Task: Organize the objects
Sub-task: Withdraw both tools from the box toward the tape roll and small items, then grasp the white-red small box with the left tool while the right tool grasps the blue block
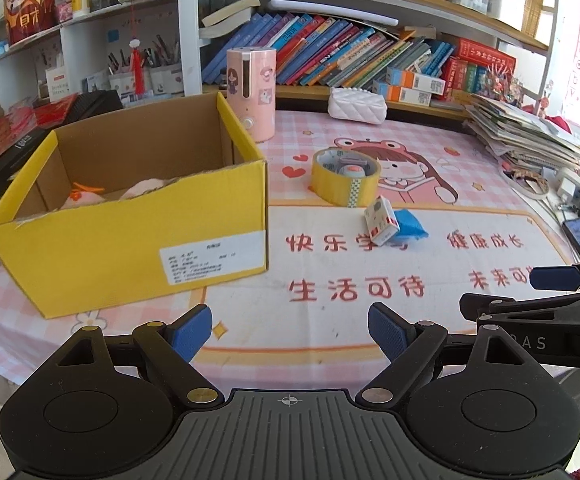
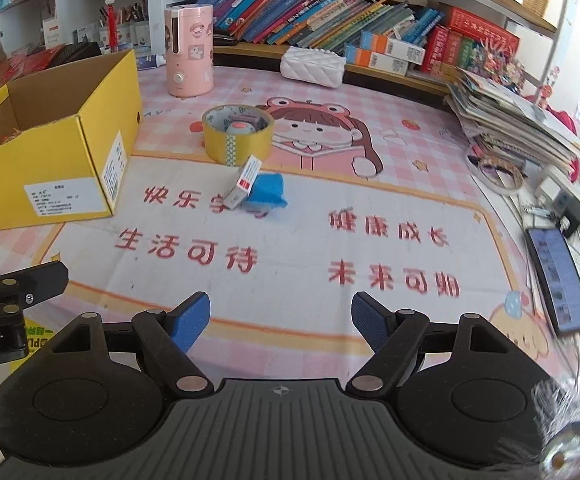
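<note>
Both grippers hovered wide and empty over the near mat: left gripper (image 1: 290, 332), right gripper (image 2: 281, 322). Looked like between picks. Mid-table: small carton (image 2: 244, 184) leaning on blue packet (image 2: 268, 194), tape roll (image 2: 237, 133) just behind. Yellow box (image 1: 130, 216) left, already holding soft items. Next probably reach forward, grasp carton.

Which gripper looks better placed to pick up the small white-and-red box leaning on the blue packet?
Probably right. The right gripper is open and the small white-and-red box lies almost straight ahead of it; from the left gripper, also open, it sits off to the right.
</note>
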Demonstrator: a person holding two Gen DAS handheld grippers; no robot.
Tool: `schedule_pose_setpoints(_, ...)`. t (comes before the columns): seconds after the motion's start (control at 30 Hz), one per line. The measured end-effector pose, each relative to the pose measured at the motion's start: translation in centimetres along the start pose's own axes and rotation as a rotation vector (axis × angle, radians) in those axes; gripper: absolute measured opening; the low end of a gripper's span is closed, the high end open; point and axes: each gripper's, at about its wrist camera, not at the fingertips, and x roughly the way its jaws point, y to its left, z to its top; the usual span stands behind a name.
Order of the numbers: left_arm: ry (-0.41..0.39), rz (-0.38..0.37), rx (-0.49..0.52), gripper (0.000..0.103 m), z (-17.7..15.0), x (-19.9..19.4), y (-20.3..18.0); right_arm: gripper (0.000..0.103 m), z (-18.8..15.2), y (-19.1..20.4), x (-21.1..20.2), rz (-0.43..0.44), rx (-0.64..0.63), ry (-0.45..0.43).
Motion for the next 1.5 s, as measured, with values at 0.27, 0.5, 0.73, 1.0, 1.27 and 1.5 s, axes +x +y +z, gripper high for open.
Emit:
schedule_pose_setpoints(0.27,0.021,0.065,-0.028,0.088,1.8,2.4,-1.8,0.075,2.8,-2.0,2.5,0.049,-0.041,-0.013)
schedule_pose_setpoints(0.5,0.030,0.092,-0.079,0.087,2.8,3.8,-2.7,0.075,4.8,-3.4,4.2,0.103,-0.080,-0.034)
schedule_pose_setpoints(0.73,0.027,0.129,-0.098,0.086,3.6,4.7,-3.8,0.075,5.9,-4.5,5.7,0.147,-0.108,-0.036)
schedule_pose_setpoints(1.0,0.071,0.136,-0.074,0.051,3.7,6.2,-5.2,0.070,6.3,-5.8,6.8,0.179,-0.115,-0.028)
schedule_pose_setpoints(1.27,0.090,0.139,-0.038,0.046,4.2,7.6,-6.6,0.061,7.2,-5.8,8.6,0.272,-0.134,-0.019)
schedule_pose_setpoints(1.5,0.130,0.180,-0.065,0.046,4.1,8.1,-5.8,0.051,8.3,-4.1,12.5,0.306,-0.204,0.045)
